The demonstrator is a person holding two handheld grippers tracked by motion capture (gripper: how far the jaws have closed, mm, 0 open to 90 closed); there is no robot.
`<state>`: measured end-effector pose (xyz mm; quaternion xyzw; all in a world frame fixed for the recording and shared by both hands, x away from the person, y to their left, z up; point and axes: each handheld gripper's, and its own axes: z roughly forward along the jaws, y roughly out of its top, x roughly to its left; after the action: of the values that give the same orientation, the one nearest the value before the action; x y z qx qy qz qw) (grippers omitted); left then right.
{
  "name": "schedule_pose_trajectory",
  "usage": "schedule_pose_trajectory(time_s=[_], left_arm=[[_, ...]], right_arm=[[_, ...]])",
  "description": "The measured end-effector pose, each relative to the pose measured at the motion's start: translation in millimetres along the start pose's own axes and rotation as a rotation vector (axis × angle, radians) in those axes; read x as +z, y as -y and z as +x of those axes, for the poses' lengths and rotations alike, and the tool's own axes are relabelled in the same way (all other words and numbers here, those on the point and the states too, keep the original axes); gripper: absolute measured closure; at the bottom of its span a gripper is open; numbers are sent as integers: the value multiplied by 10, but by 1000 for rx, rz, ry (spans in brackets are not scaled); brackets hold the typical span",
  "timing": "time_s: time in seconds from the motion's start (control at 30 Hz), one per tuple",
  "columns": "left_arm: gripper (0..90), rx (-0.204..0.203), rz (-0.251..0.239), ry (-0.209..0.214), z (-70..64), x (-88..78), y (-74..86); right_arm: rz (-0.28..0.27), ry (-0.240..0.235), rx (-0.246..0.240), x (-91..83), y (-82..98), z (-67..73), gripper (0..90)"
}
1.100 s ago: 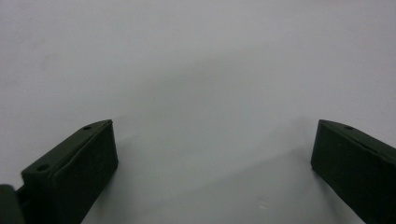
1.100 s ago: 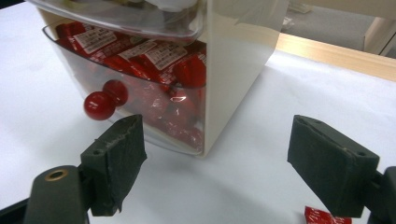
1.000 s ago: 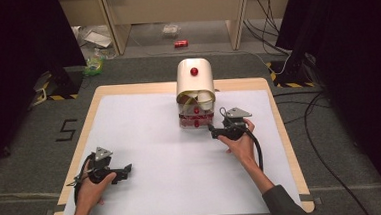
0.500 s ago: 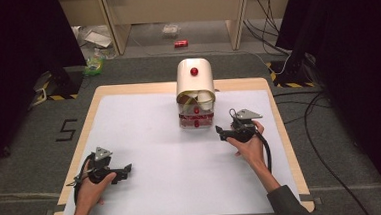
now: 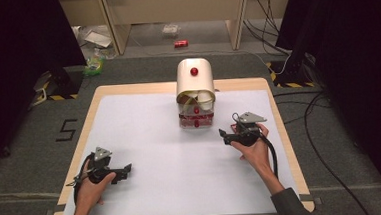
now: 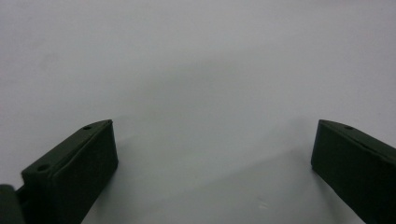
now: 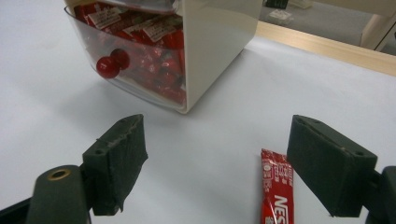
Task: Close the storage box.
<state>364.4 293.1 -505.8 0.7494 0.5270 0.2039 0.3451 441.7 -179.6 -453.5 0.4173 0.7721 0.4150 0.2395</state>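
Since a second earlier, the right gripper [image 5: 226,135] had drawn back from the dispenser [image 5: 195,93] toward the surface's [image 5: 144,120] right side, fingers [image 7: 119,158] wide apart and empty. A red sachet [image 7: 277,191] lay flat just inside its right finger, long axis running along the fingers. The left gripper [image 5: 124,170] rested well apart, also spread.

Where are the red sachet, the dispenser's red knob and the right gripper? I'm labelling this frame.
red sachet [image 7: 276,186]: right gripper view, middle of the wrapper.
red knob [image 7: 108,64]: right gripper view, on the ball at the clear drawer's front.
right gripper [image 7: 215,163]: right gripper view, midway between its open jaws.
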Motion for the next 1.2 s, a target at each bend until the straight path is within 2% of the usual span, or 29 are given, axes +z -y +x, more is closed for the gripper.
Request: schedule_pose_trajectory(time_s=[0.33,0.67,1.2], left_arm=[[0,-1,0,1,1,0,0],[0,-9,-4,9,11,-4,1],[0,-4,-3,3,4,-1,1]], right_arm=[[5,14,-9,-130,86,-60,206],[21,7,-14,-270,216,-99,207],[31,6,1,-485,396,-178,211]])
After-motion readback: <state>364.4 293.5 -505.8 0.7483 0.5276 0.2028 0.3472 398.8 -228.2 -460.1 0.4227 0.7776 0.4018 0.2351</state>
